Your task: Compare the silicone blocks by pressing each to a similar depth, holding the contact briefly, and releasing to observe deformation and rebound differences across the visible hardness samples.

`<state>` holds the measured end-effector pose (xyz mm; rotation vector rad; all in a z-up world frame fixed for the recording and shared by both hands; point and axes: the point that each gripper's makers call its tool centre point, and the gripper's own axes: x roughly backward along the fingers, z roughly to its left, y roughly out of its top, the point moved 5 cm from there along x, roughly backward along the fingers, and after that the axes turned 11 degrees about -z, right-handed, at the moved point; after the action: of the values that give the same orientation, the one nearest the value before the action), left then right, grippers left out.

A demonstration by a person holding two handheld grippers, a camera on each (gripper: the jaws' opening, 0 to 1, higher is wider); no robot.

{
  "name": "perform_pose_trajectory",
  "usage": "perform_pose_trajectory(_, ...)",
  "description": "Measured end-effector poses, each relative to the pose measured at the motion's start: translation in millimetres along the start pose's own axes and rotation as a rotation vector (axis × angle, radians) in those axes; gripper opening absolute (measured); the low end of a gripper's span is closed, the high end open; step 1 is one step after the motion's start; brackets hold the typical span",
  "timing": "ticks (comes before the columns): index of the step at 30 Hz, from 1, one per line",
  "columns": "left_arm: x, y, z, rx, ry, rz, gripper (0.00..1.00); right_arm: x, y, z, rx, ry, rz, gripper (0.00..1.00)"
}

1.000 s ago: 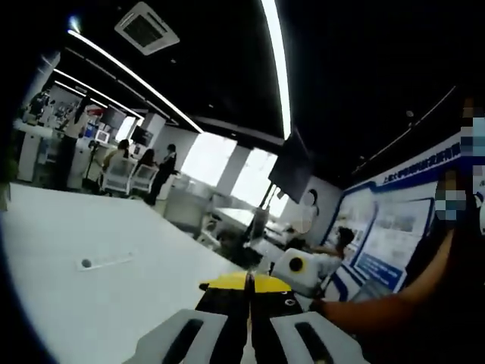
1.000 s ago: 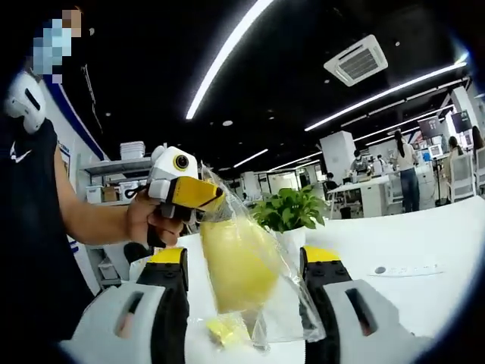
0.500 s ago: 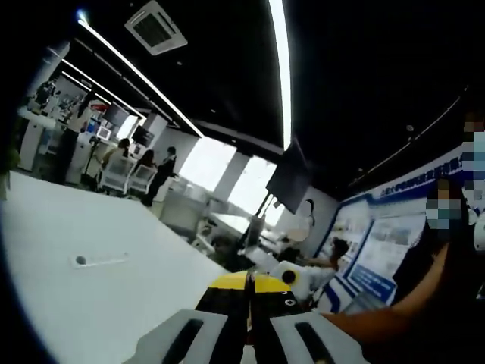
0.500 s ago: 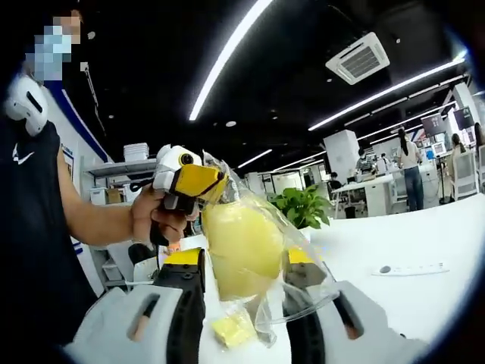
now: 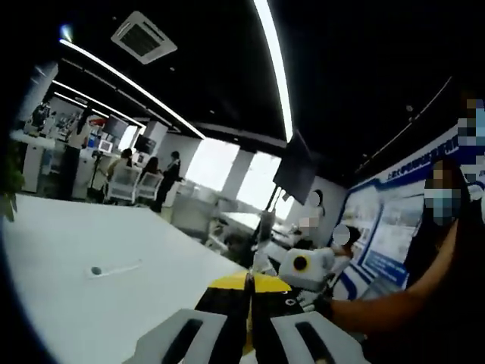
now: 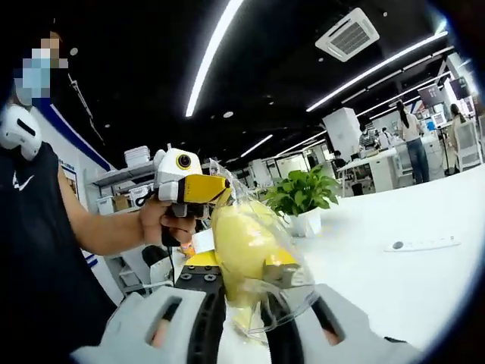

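Right gripper view: right claw (image 6: 236, 299) tight around bagged yellow block (image 6: 242, 246).

Clear glossy plastic bag (image 6: 280, 284) (crinkled), matt yellow silicone block (image 6: 241, 244), smooth white table (image 6: 394, 280)

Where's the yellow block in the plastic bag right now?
In the right gripper view, the yellow block hangs in its clear bag from the left gripper, squeezed between the right gripper jaws, left of the potted plant.
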<state>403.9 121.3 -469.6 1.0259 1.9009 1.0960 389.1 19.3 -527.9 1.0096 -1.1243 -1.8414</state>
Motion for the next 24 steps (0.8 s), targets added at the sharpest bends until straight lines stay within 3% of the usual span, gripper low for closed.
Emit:
perform_pose_trajectory(11,1.8,-5.8,3.9,-0.022,-0.008,0.001,0.00,2.1,-2.4,1.7,-0.036,0.005,0.082,0.05)
perform_pose_trajectory(14,1.9,-6.6,4.5,0.003,-0.005,0.029,0.00,3.5,-4.8,3.6,-0.056,0.004,0.099,0.04)
perform_pose_trajectory(17,2.3,-7.6,4.4,-0.034,-0.004,0.040,0.00,3.4,-5.7,2.1,-0.074,-0.004,0.108,0.04)
perform_pose_trajectory(24,3.4,-10.4,6.5,0.000,0.015,0.047,0.00,4.1,-6.6,2.3,-0.077,-0.001,0.133,0.03)
